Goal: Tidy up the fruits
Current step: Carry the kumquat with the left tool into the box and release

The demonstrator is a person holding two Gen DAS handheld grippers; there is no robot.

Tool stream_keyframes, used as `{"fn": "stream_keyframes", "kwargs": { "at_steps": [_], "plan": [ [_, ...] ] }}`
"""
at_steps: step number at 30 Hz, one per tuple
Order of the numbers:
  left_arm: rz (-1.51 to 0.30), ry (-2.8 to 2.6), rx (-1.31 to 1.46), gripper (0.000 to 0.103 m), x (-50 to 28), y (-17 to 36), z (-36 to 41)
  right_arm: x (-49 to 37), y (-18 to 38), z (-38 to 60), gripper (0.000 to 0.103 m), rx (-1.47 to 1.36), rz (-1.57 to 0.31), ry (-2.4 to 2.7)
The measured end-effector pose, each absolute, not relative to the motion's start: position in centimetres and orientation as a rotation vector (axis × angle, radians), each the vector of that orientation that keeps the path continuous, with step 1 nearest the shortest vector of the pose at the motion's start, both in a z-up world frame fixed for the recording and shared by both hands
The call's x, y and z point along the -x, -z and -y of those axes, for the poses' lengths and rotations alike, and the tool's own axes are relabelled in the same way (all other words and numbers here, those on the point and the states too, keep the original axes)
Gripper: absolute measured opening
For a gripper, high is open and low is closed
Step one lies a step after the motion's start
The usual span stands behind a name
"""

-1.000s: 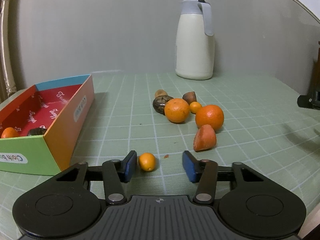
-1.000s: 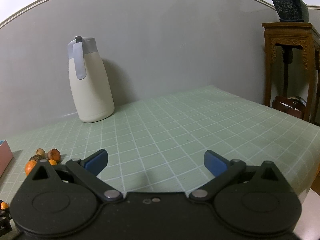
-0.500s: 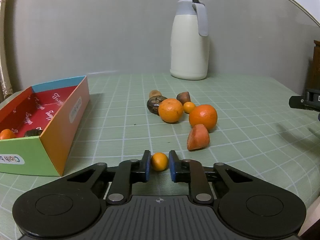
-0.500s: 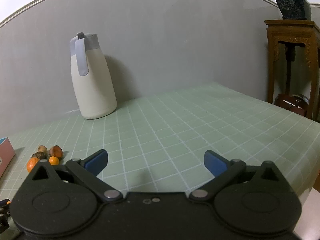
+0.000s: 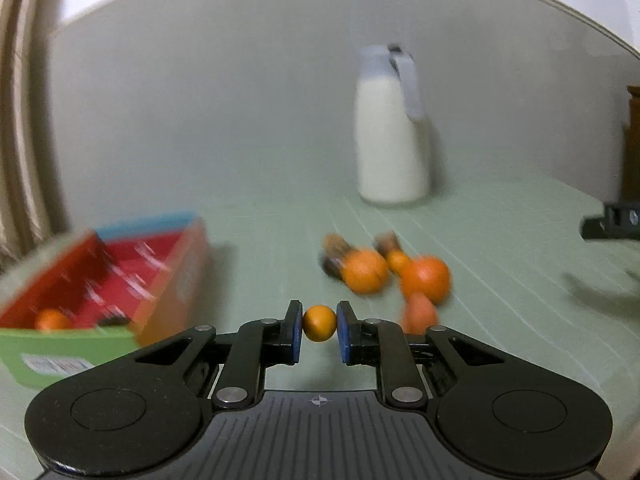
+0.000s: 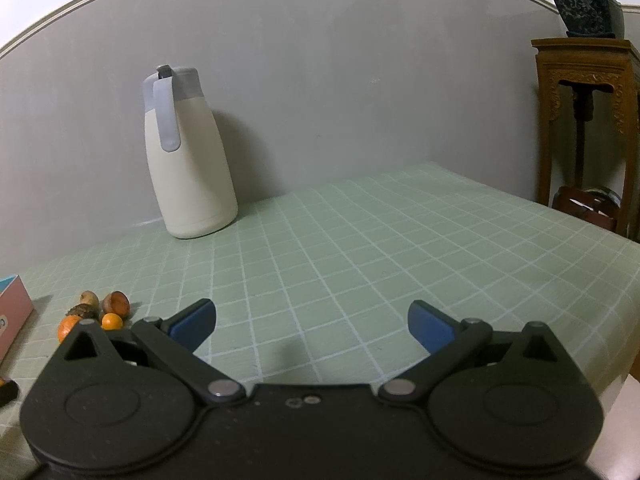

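Left claw (image 5: 319, 330): pinching the small round orange kumquat-like fruit (image 5: 319, 323) between its blue pads; a second ago it was spread with that fruit lying loose between the fingers.
Change: fruit looks lifted off the green checked surface (image 5: 500, 280); left view is motion-blurred, so the claw is on the move. Pick done, carry under way, I'd say.
Right claw (image 6: 312, 322): spread wide, nothing in it, hanging over bare surface, same as a second ago.
Container: open cardboard box with red lining and green/orange/blue walls (image 5: 168, 280), ahead-left of the left claw. Inside: one orange fruit (image 5: 52, 319) and a dark item beside it, too blurred to name.
Remaining pile: ahead-right of the left claw: two larger oranges (image 5: 425, 279), one small orange fruit, a reddish cone-shaped fruit (image 5: 418, 312) nearest the claw, brown nut-like pieces behind. All bunched close.
Bystander: white jug with grey lid and handle (image 5: 390, 128), far ahead near the wall, well apart from the fruit.
Next: likely swing left, release over the box.
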State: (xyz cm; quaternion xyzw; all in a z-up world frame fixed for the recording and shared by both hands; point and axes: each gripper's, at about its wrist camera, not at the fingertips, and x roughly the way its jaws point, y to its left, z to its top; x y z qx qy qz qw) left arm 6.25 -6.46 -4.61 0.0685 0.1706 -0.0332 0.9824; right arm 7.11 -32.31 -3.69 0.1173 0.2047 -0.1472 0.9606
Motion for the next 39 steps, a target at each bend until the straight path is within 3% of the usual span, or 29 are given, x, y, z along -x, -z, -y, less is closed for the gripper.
{"fn": "stream_keyframes", "kwargs": {
  "at_steps": [6, 22, 37, 39],
  "plan": [
    [-0.282, -0.074, -0.117, 0.018, -6.5, 2.9, 2.5, -7.3, 3.6, 31.3, 0.103, -0.235, -0.416, 0.278],
    [-0.39, -0.298, -0.033, 0.018, -9.2, 2.8, -7.1, -9.1, 3.2, 24.5, 0.103, -0.165, -0.414, 0.126],
    [-0.44, -0.338, -0.051, 0.019, -9.5, 3.5, -7.4, -9.0, 3.1, 22.4, 0.102, -0.14, -0.419, 0.016],
    [-0.438, -0.338, -0.042, 0.024, -9.4, 3.4, -7.4, -8.9, 3.1, 22.1, 0.099, -0.129, -0.418, -0.005]
  ]
}}
